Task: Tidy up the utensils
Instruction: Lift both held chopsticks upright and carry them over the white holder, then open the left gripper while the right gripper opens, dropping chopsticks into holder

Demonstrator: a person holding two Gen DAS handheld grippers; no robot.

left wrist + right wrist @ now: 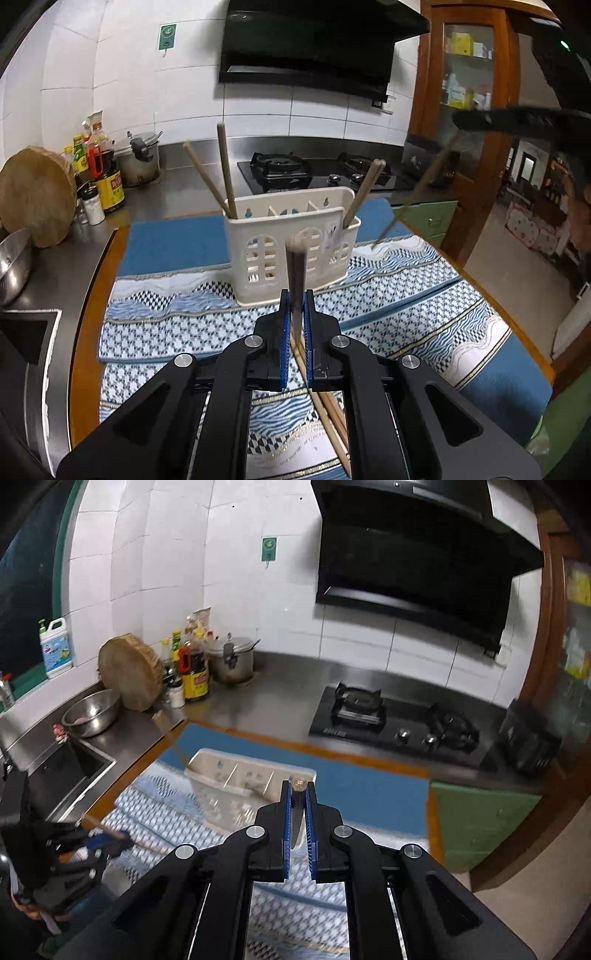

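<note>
1. two grippers, each clamped on a chopstick. left gripper [296,295], lower centre of the left wrist view: blue pads pinched on a dark brown chopstick [295,273] that points forward, its blurred tip overlapping the holder's front wall.
2. right gripper [298,788], lower centre of the right wrist view: pads closed on a second chopstick [298,785], seen end-on, round pale-brown tip showing between the fingertips. in the left wrist view the same stick [413,195] is a motion-blurred diagonal at right.
3. utensil holder [295,236]: cream plastic, upright, arched window cut-outs in the front wall, divided into compartments. it stands on the patterned blue-and-white mat [388,295], middle of the frame.
4. left compartment holds two chopsticks [226,173] leaning apart; right compartment holds a pair [364,192] tilted right. all brown, wood-like.
5. more chopsticks [332,413] lie flat on the mat below the left gripper, lower centre.
6. mat covers a wooden table [92,295]; steel counter beyond with gas hob [317,173], round chopping board [35,195], sauce bottles [103,170] at upper left.
</note>
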